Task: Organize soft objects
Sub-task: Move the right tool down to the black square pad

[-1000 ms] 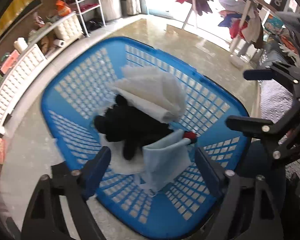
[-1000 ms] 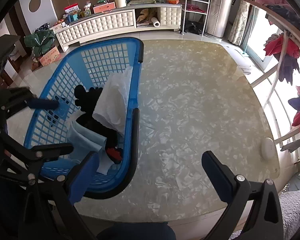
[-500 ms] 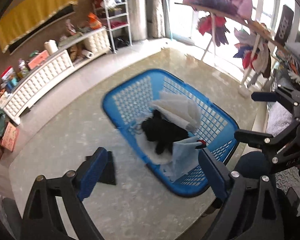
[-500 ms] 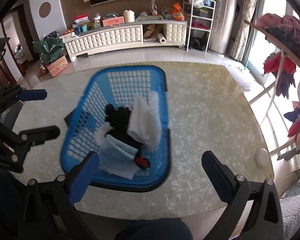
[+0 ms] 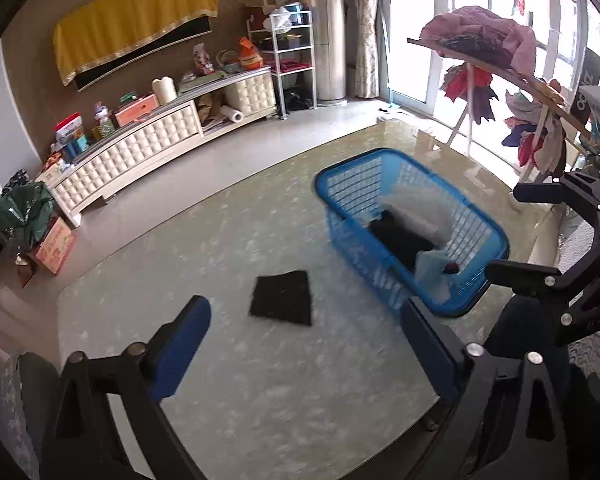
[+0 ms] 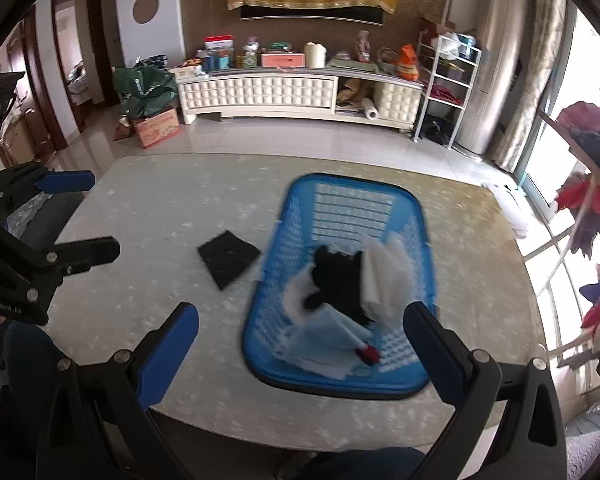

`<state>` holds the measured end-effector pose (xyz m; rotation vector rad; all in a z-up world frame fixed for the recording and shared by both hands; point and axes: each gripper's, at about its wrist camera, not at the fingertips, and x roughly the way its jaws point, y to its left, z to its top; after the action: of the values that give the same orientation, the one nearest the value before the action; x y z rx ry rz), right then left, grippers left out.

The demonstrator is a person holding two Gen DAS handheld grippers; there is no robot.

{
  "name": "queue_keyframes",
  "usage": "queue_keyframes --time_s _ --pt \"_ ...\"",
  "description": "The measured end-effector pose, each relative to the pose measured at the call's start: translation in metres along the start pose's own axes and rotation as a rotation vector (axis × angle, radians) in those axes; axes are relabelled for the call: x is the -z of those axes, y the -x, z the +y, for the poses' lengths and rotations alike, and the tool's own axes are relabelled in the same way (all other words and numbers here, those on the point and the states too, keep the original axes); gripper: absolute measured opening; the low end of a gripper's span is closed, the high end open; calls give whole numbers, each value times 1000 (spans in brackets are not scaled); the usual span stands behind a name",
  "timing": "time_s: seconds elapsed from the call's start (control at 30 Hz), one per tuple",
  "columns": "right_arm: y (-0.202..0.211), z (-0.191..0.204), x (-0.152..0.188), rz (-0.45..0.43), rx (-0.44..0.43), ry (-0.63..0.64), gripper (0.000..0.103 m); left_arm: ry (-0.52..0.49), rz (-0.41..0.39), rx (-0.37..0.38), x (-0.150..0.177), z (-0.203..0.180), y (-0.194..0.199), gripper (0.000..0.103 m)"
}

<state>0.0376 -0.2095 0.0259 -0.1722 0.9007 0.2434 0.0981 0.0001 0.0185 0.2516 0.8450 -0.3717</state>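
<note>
Basket (image 6: 416,216), blue plastic, on marbled table (image 6: 180,208), holding heap of soft things: white cloth (image 6: 384,276), black plush item (image 6: 336,280), pale blue cloth (image 6: 320,340), small red piece (image 6: 370,354). Black folded cloth (image 6: 228,258) flat on table at 9 o'clock of basket, close beside it, not touching.

Left gripper (image 5: 304,344) released, jaws just been opening to full spread, nothing between them. Right gripper (image 6: 300,344) likewise spread wide, empty.

Changed within last second: both views pulled up and away from basket; earlier filled frame with heap, now whole table visible. Black cloth, unseen a second ago, now in plain sight at 12 o'clock of left gripper.

Reading: a retreat between pick-ups. Heap unsorted, only one piece laid out; most of task remaining. Likely next: reach into basket for another piece.
</note>
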Motion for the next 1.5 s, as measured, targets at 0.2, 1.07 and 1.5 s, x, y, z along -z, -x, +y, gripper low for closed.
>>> queue_keyframes --time_s 0.2,1.07,1.5 --pt "-20 33 -12 9 -21 56 103 39 -3 -23 21 33 12 103" --pt "-155 129 -49 164 -117 197 103 228 180 -74 90 157 -62 103" --pt "-242 119 -50 290 -62 148 103 204 274 -43 99 177 -133 103"
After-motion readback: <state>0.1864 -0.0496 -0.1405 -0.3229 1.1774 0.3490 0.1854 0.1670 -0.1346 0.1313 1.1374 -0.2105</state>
